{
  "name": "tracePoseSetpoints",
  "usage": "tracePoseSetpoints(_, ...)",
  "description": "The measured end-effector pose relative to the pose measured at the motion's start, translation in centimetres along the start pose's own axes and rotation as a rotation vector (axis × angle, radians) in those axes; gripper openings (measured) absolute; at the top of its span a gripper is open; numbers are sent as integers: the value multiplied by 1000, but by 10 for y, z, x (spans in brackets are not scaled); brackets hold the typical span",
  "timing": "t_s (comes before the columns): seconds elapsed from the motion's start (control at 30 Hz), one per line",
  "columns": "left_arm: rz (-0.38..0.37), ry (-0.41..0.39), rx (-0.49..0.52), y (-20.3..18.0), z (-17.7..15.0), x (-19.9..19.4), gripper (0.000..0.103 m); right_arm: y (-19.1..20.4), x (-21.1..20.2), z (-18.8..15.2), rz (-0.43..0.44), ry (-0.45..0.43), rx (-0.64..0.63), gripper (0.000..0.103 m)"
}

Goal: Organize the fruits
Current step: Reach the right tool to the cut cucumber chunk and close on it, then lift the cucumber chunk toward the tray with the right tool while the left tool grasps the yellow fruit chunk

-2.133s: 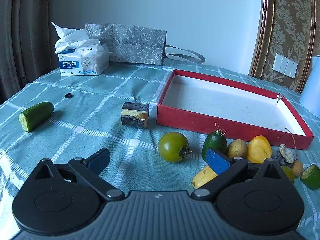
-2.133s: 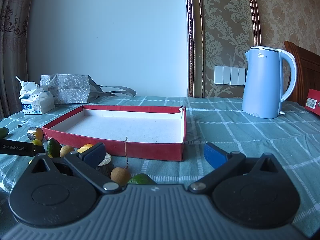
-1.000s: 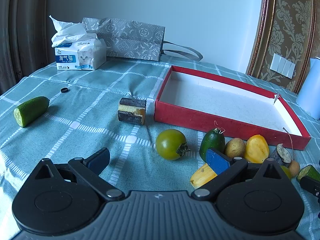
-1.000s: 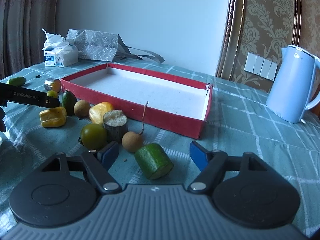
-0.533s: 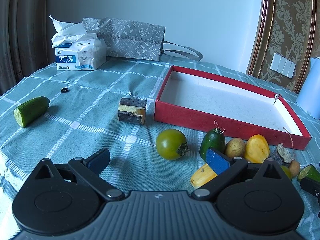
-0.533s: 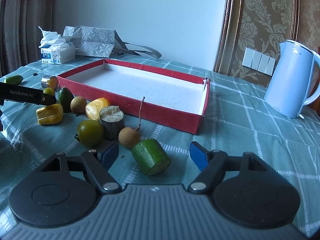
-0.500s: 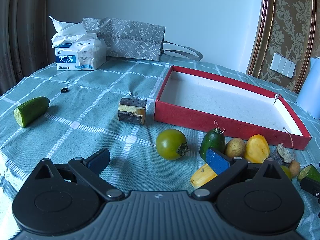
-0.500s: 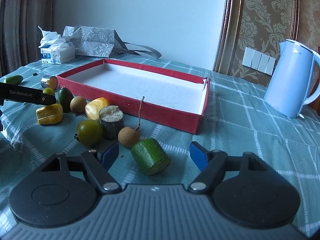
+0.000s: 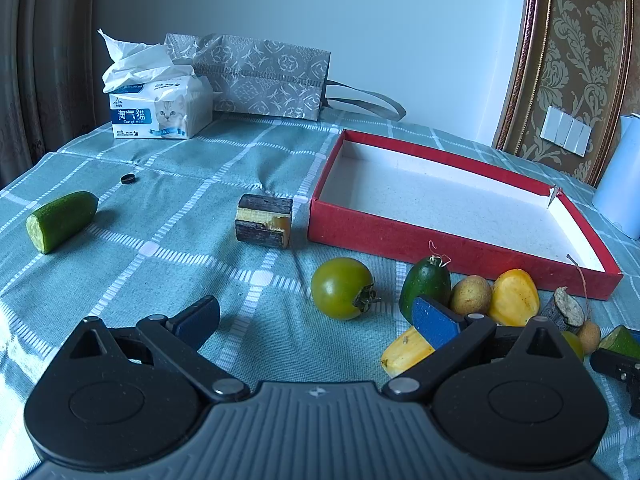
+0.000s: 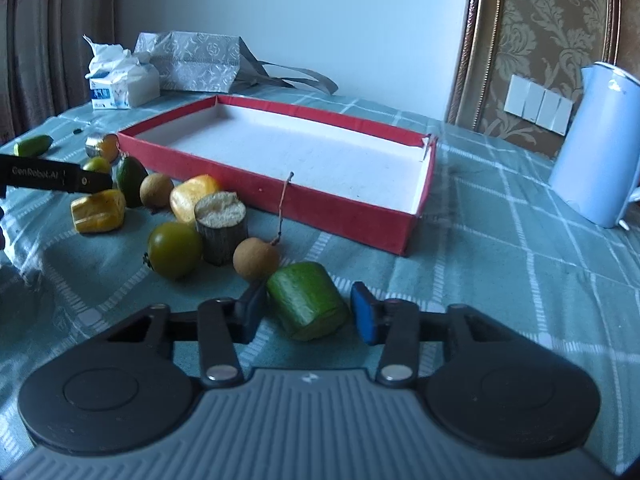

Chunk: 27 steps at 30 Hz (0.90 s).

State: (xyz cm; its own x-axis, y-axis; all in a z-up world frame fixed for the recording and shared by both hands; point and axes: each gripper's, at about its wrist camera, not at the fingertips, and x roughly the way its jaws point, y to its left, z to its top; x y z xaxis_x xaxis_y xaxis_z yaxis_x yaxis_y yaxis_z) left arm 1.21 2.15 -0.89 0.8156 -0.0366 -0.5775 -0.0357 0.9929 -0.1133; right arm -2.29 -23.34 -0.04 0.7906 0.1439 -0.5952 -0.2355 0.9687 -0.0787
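A cut green cucumber chunk [image 10: 306, 300] lies on the cloth between the jaws of my right gripper [image 10: 308, 312]. The jaws are closing; a thin gap still shows at the right pad. Just beyond it sit a brown longan [image 10: 256, 258], a green tomato [image 10: 174, 250] and a grey stump piece [image 10: 220, 224]. The red box [image 10: 280, 196] with a white floor lies behind them, nothing in it. My left gripper [image 9: 316, 320] hangs open and holds nothing, with another green tomato [image 9: 340, 288] just ahead. A dark green fruit [image 9: 426, 286], a longan [image 9: 470, 300] and yellow pieces [image 9: 514, 298] cluster to its right.
A half cucumber [image 9: 60, 220] lies far left and a brown block [image 9: 264, 220] sits by the box's near corner. A tissue pack [image 9: 160, 108] and a grey bag [image 9: 260, 76] stand at the back. A blue kettle [image 10: 596, 144] stands right of the box.
The right gripper's jaws have come in close around the cucumber chunk, which now lies between the pads. The left gripper has stayed where it was.
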Motion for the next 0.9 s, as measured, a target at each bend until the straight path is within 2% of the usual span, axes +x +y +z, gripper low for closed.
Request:
tracePoseSetpoints(0.2,0,0,0,0,0,0,103,-3,-2,-3,12,-7,27,39)
tracePoseSetpoints(0.43,-31,-32,31,-5,-2,-4,103,-5,-20,-2,16,-97,74,39)
tracePoseSetpoints(0.57,-47,-48,56,-7,-4,-10,103,-8,-20,14,21,-140,91,39)
tracePoseSetpoints(0.63,-79,-54,65,-3,-4,-16,103,-11,-18,24,11,-167,99,39)
tracePoseSetpoints(0.73,-81,-80,69,8,-7,-30,103,-14,-17,37,12,-202,103,39)
tracePoseSetpoints(0.8,-105,-88,120,11,-11,-39,103,-17,-16,43,18,-221,110,39)
tracePoseSetpoints(0.9,-76,-100,222,4,-20,-44,103,-24,-11,48,31,-234,129,39)
